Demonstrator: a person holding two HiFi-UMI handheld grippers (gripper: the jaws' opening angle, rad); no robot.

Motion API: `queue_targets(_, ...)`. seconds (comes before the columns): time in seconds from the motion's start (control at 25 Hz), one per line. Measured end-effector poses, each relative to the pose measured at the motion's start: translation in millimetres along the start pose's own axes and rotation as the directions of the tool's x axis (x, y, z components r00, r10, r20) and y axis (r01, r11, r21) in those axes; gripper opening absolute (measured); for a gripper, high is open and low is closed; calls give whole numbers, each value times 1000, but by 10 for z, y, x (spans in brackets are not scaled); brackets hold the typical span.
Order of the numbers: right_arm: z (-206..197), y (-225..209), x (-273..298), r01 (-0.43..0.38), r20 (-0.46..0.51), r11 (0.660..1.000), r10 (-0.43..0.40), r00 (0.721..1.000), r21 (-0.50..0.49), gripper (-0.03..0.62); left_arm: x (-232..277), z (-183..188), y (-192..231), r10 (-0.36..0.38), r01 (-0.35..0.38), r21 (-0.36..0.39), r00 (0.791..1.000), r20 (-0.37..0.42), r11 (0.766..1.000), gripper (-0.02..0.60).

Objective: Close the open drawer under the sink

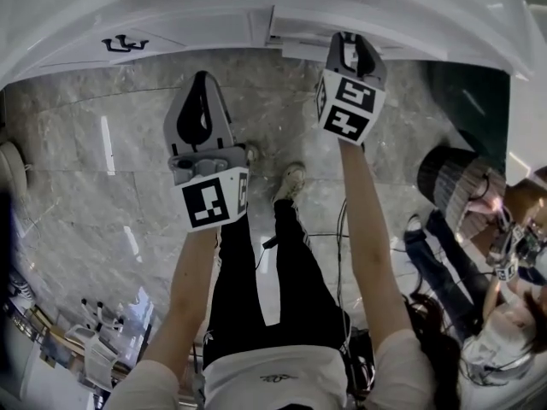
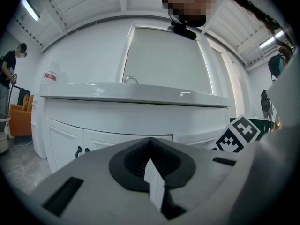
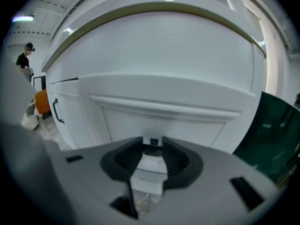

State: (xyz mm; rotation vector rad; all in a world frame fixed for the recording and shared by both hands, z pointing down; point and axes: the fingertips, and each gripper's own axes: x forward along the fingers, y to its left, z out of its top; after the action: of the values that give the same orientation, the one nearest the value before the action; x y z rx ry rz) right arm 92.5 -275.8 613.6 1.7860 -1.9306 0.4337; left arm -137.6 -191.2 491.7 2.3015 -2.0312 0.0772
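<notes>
The white vanity [image 1: 214, 24] runs along the top of the head view. Its drawer front [image 1: 295, 43] stands out a little from the cabinet face. My right gripper [image 1: 349, 41] is up against that drawer front. In the right gripper view the panelled drawer front [image 3: 164, 118] fills the frame right ahead of the right gripper [image 3: 151, 142], whose jaws stand a narrow gap apart with nothing seen gripped. My left gripper [image 1: 202, 101] hangs lower over the marble floor, away from the cabinet. The left gripper [image 2: 150, 140] is shut and empty, with the sink counter [image 2: 136, 95] ahead of it.
Black door handles [image 1: 124, 43] sit left of the drawer. A dark green bin [image 1: 466, 92] stands right of the vanity. A seated person [image 1: 479, 254] is at the right, cables [image 1: 342, 229] trail on the floor, and my feet [image 1: 291, 182] are below the drawer. A bottle [image 2: 50, 74] stands on the counter.
</notes>
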Motion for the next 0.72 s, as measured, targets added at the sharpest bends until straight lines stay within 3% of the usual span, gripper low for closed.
queue_targets(0.28, -67, 19, -48, 27, -78, 1000, -25, 997, 17, 147, -103, 82, 40, 4, -4, -7, 1000, 9, 1000, 20)
queue_targets(0.52, -75, 39, -228, 13, -71, 1000, -11, 997, 24, 153, -235, 121, 21, 0, 0, -14, 1000, 16, 1000, 21)
queue_targets(0.72, 3, 37, -421, 29, -82, 997, -35, 996, -68, 130, -361, 164, -42, 1, -1, -35, 1000, 4, 999, 21)
